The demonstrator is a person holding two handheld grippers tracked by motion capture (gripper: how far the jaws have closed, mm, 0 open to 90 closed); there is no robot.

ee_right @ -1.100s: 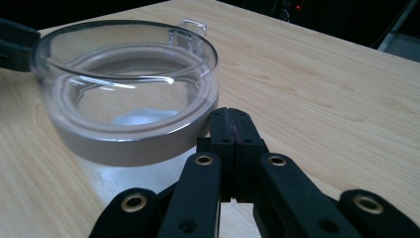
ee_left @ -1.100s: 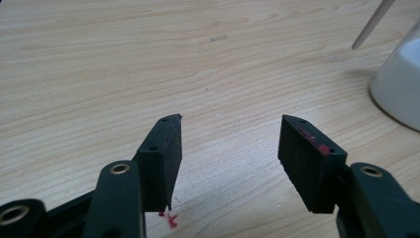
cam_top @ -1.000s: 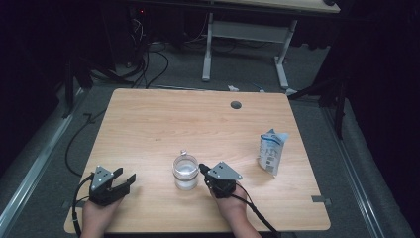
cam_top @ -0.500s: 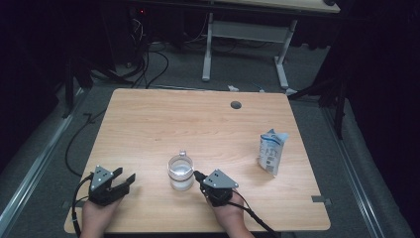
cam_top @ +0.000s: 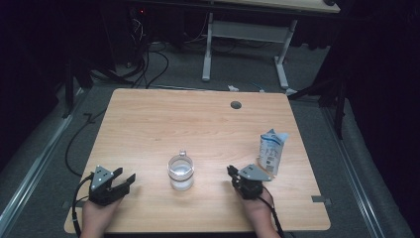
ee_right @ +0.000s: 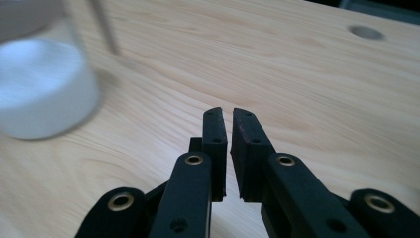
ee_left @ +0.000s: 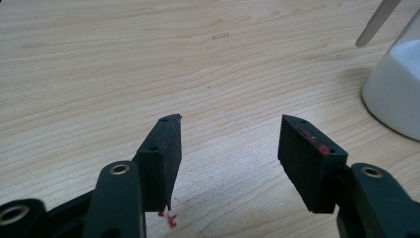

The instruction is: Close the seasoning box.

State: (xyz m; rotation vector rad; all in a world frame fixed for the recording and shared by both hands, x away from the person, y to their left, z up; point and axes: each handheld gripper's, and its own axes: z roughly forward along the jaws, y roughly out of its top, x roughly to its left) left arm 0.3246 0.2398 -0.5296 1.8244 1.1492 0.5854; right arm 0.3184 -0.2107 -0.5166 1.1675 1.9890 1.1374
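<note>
Light wood table (cam_top: 148,119), round grommet hole (cam_top: 236,105) upper centre; dark room, grey floor, cables upper left of frame. Clear glass jar (cam_top: 181,172), white contents, stick inside, stands low centre of high view, btwn both claws, untouched. Small carton (cam_top: 272,151) at right. Left claw (cam_top: 126,179), lower left: jaws wide apart, empty. Right claw (cam_top: 231,172), lower right: jaws nearly together, narrow slit, have just been opening slightly, nothing btwn them.

Left gripper (cam_top: 124,179) jaws spread wide, empty. Right gripper (cam_top: 231,171) jaws nearly together, just been opening, nothing between.
</note>
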